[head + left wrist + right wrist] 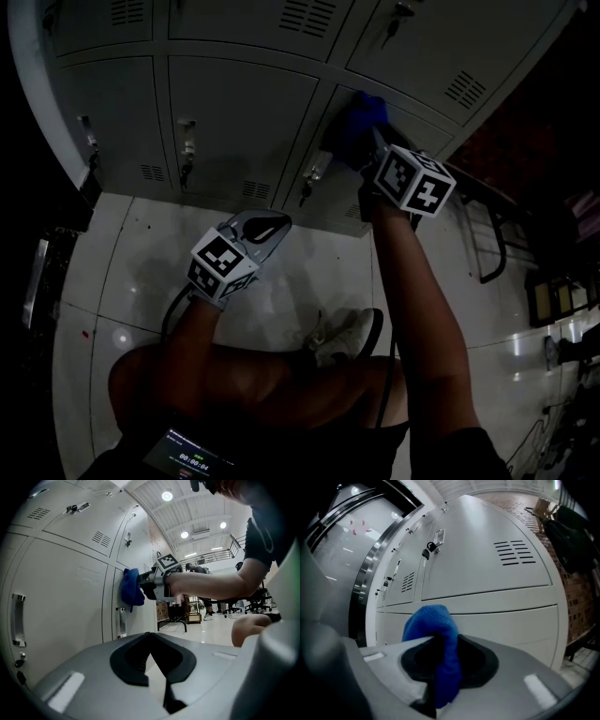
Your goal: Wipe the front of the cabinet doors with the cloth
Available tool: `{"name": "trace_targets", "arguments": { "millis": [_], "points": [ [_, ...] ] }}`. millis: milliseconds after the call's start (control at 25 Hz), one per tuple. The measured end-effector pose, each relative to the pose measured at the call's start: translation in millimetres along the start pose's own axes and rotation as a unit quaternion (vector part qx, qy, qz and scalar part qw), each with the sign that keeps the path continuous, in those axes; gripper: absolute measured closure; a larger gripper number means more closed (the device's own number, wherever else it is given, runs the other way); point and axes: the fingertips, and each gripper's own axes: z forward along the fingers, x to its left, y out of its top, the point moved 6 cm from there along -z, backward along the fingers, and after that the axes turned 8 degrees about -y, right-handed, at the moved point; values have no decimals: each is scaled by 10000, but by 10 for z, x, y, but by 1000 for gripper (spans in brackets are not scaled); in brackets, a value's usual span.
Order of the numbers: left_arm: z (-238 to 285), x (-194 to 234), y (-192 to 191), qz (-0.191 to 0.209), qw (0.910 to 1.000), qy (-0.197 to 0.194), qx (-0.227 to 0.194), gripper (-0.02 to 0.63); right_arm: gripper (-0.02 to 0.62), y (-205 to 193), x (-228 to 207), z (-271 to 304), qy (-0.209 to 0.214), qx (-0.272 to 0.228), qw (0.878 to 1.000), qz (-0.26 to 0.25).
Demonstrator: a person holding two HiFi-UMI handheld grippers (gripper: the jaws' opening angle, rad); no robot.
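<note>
The right gripper [440, 651] clamps the blue cloth [431, 623] against a cabinet door [501, 625] for wiping, while the left gripper [151, 641], closed and empty, hangs clear.

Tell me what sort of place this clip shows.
Probably a locker area in a large indoor hall: a bank of grey metal lockers with vents and padlocks, a glossy tiled floor, and round ceiling lights overhead.

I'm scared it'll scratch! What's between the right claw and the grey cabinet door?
Just the bunched blue cloth, pinched in the right claw and touching the grey metal cabinet door; the left gripper view shows it.
</note>
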Motion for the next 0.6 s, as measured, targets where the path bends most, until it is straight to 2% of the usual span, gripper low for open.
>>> {"name": "trace_targets", "arguments": {
  "millis": [320, 600],
  "points": [
    [24, -14, -19, 18, 10000, -20, 55, 606, 518, 16, -851, -297, -760, 22, 9971, 84],
    [24, -15, -26, 5, 10000, -32, 70, 605, 518, 6, -1579, -560, -1551, 0, 9874, 311]
  ]
}}
